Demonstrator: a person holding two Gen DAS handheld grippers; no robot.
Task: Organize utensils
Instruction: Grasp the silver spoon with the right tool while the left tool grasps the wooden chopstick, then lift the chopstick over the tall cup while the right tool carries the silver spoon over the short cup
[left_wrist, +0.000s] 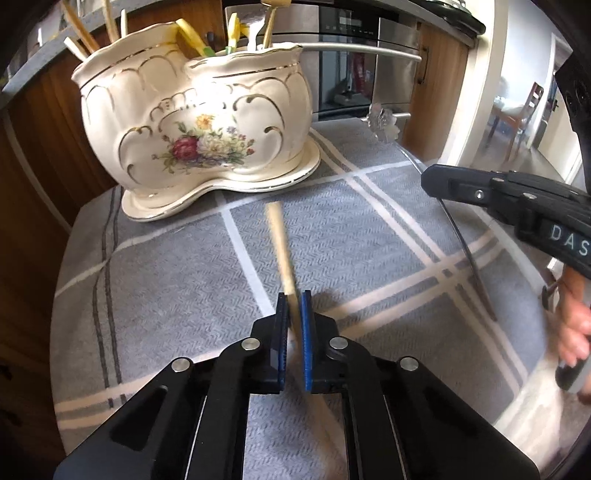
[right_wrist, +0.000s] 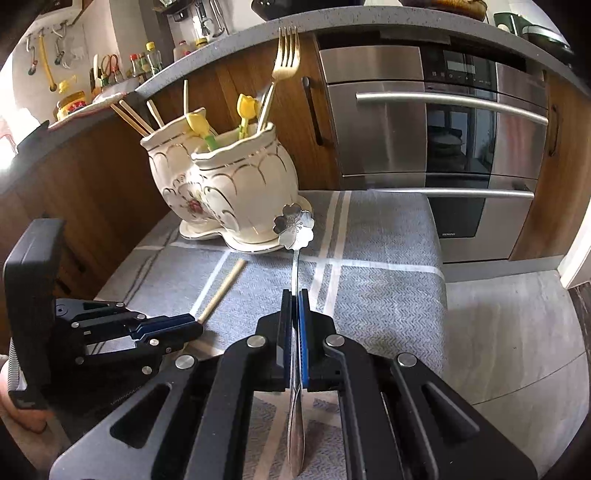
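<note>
L tongs (left_wrist: 294, 295): pads pressed onto a wooden chopstick (left_wrist: 280, 243), pinching it near one end. Stick runs fwd from the pads toward the holder, free end raised, blurred in L wrist view. In R wrist view same stick (right_wrist: 222, 290) angles up from L tongs (right_wrist: 197, 322) toward the holder; can't tell whether far end touches the cloth.

R tongs (right_wrist: 294, 293): pads closed on the thin stem of a silver spoon w/ flower-shaped end (right_wrist: 294, 225). Flower end points fwd and up, just in front of the holder base; opp. end sticks out behind the pads, toward camera. In L wrist view spoon (left_wrist: 382, 118) shows at right, stem curving down past R tongs (left_wrist: 430, 177).

Ceramic holder (left_wrist: 195, 125), cream w/ gold trim and floral print, two compartments, on matching saucer at far left of the counter. Left compartment: several wooden chopsticks (right_wrist: 136, 116). Right compartment: gold fork (right_wrist: 286, 55) tines up, plus yellow tulip-top picks (right_wrist: 246, 107).

Counter covered w/ grey herringbone cloth w/ white stripes (left_wrist: 369, 229). Steel oven (right_wrist: 436, 140) behind it.
</note>
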